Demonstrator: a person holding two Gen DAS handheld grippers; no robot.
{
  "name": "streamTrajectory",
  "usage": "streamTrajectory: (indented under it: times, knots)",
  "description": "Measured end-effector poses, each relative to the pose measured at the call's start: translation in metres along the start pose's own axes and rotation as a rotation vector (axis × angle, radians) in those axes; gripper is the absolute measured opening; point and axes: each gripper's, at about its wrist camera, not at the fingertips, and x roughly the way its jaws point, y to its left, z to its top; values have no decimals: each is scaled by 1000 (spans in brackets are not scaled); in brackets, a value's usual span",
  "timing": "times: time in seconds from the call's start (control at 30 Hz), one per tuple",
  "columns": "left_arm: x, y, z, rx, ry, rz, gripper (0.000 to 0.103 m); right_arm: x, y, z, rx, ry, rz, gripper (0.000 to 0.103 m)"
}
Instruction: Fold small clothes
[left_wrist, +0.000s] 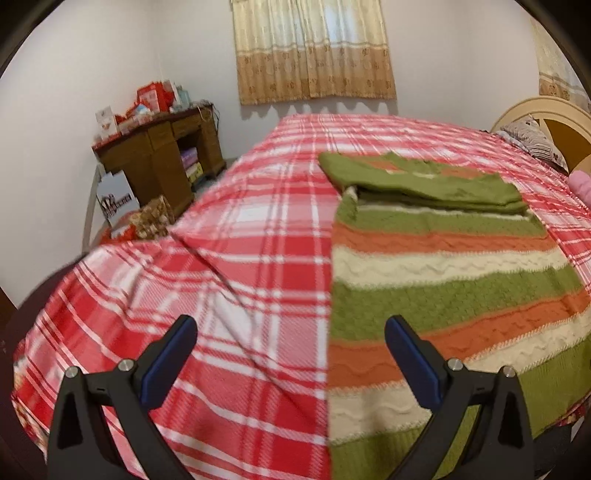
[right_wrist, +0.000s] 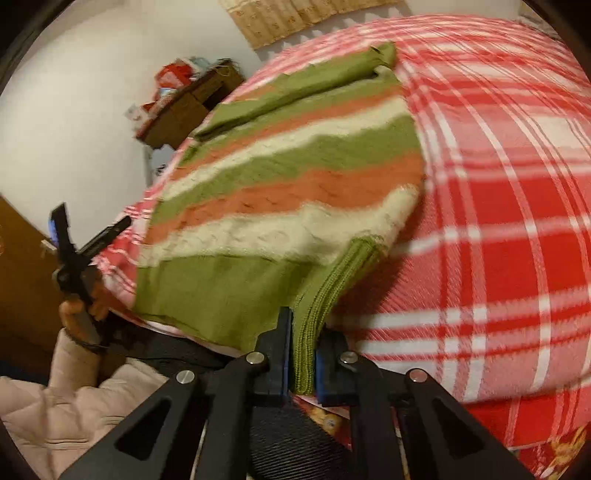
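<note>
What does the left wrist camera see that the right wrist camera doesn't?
Only the left view shows the left gripper from behind, fingers wide apart with nothing between them, plus the headboard and pillow.

Only the right view shows the right gripper shut on the sweater's green ribbed hem, and the person's hand and padded sleeve.

Both show the striped sweater on the plaid bed, the curtain and the cluttered wooden desk.

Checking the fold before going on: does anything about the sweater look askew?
Yes: the striped sweater's near right hem corner is lifted off the plaid blanket, pinched in the right hand-held gripper; the rest lies flat.
</note>
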Motion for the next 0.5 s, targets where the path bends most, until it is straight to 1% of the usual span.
streamTrajectory:
  times: [0.03,0.13,0.17,0.27,0.3,0.37,0.4,0.47,0.5]
  knots:
    - [-3,5,5,1,-18,5,103,-4,2,9,12,-13,44,9]
    - [-3,14,12,-16,-39,3,103,-10,7,37,27,-64,124,9]
    - [-1,17,13,-21,-35,4,103,-10,7,46,27,-82,133,9]
    - [8,24,15,-34,-12,15,103,-5,-2,80,58,-154,121,9]
    - [11,26,14,-39,0,8,103,-1,-6,90,75,-172,109,9]
    - [14,29,13,-40,18,-11,103,11,-14,110,76,-199,30,8]
    - [15,30,11,-33,24,-18,103,20,-18,118,62,-206,-35,8]
    - [16,31,9,-4,36,-18,103,40,-23,126,50,-188,-125,8]
    - [16,32,8,13,41,-15,103,44,-30,129,46,-176,-151,8]
